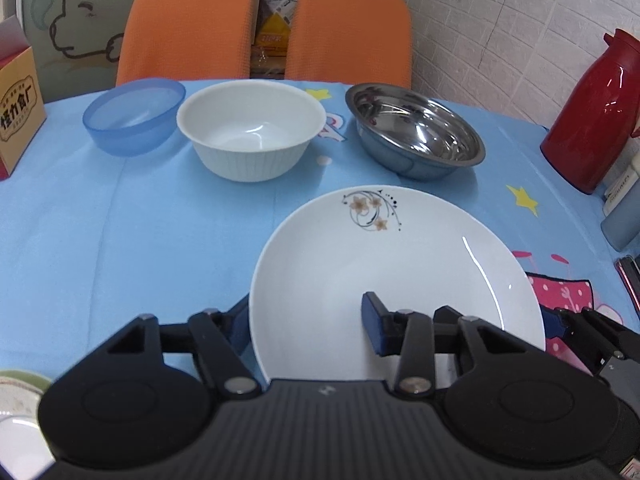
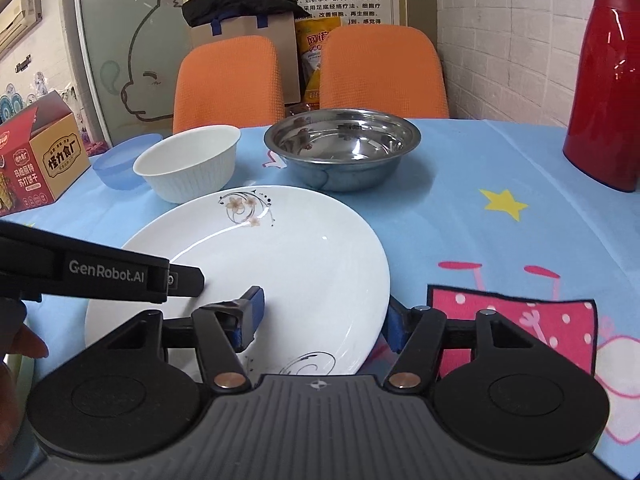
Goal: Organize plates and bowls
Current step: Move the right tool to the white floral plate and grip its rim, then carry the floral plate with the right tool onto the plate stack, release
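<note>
A white plate with a flower print [image 1: 392, 264] [image 2: 280, 264] lies on the blue tablecloth. My left gripper [image 1: 308, 328] is open and straddles the plate's left rim, one blue pad over the plate, the other outside. My right gripper [image 2: 322, 320] is open and straddles the plate's right rim the same way. Whether the pads touch the rim I cannot tell. Behind stand a blue plastic bowl [image 1: 134, 114] [image 2: 116, 166], a white ribbed bowl [image 1: 250, 130] [image 2: 188, 164] and a steel bowl [image 1: 416, 130] [image 2: 342, 152].
A red thermos [image 1: 596, 112] [image 2: 608, 80] stands at the right. A cardboard snack box [image 1: 16, 112] [image 2: 36, 156] sits at the left. Another plate's rim [image 1: 16, 400] shows at the lower left. Two orange chairs [image 1: 188, 24] stand behind the table.
</note>
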`<state>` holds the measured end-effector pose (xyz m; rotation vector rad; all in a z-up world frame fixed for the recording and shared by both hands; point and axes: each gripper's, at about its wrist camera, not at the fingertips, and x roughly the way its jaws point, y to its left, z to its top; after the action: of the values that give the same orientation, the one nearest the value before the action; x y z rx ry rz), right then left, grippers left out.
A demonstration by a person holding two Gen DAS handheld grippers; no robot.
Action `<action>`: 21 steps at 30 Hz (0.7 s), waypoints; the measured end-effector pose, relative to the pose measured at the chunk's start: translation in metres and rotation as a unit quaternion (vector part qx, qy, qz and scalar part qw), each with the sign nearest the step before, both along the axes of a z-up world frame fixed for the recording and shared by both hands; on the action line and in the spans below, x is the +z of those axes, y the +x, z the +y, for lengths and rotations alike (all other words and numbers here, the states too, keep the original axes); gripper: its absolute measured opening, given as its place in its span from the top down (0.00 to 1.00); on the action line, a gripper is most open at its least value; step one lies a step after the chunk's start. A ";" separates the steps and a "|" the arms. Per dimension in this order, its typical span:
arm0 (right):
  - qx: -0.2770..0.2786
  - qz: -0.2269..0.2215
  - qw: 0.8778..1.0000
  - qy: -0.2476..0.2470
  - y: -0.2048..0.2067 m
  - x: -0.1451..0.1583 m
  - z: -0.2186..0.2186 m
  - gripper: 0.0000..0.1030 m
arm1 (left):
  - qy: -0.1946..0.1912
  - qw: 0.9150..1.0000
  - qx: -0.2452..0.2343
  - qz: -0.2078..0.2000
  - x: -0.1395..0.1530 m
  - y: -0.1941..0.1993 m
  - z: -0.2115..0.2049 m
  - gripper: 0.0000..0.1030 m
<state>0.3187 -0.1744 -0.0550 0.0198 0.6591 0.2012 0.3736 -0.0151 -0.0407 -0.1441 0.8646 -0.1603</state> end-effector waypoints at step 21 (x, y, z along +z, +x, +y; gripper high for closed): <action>0.079 -0.076 0.994 0.005 -0.096 0.041 0.109 0.00 | -0.003 0.994 0.080 -0.077 0.049 -0.132 0.112 0.58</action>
<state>0.2230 -0.0658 -0.0142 -0.0381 0.5083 0.3545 0.2420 0.0968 0.0087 -0.2024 0.6957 -0.0239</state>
